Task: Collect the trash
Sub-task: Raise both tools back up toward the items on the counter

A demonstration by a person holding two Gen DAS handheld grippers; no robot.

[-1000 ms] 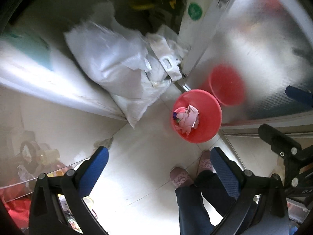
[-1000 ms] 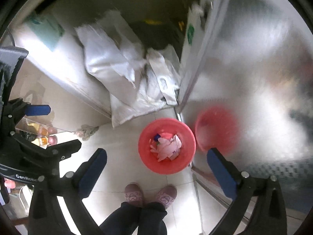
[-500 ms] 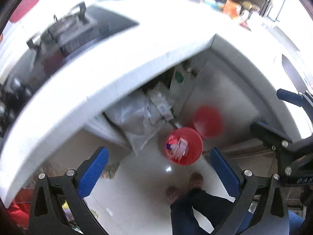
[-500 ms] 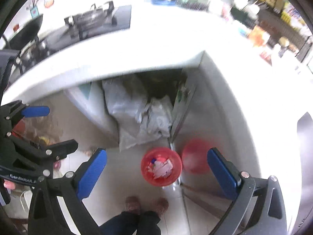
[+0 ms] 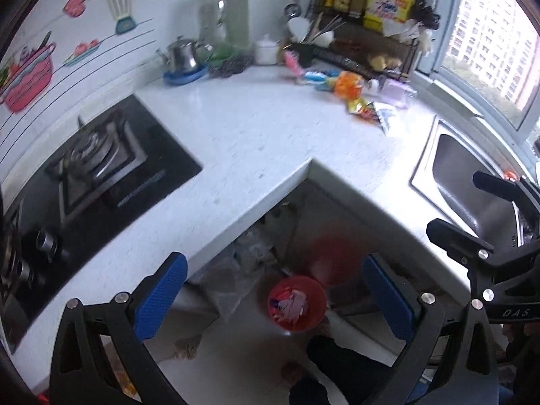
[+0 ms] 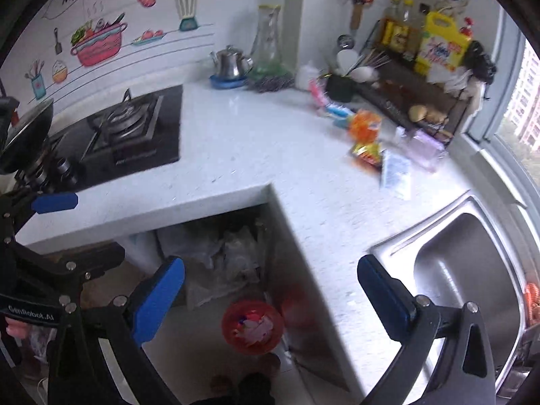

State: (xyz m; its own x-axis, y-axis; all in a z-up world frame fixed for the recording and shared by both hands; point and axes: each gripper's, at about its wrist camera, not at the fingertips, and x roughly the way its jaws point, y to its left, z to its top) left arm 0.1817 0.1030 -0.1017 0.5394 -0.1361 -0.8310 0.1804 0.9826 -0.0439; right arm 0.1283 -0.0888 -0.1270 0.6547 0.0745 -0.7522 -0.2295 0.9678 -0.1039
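Our red bin [image 5: 297, 303] on the floor holds what seems crumpled pink wrappers; both claws, left [image 5: 275, 298] and right [image 6: 270, 298], gape wide, empty.

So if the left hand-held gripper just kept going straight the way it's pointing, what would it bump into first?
Probably the white countertop. The left hand-held gripper is open and holds nothing, and the counter's inner corner fills the middle of its view. The red bin on the floor sits lower. Depth is hard to judge.

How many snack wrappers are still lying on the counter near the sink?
3, as far as I can tell: an orange wrapper by the rack, a red-yellow packet in front of it, and a white pouch nearest the sink. The clutter may hide more.
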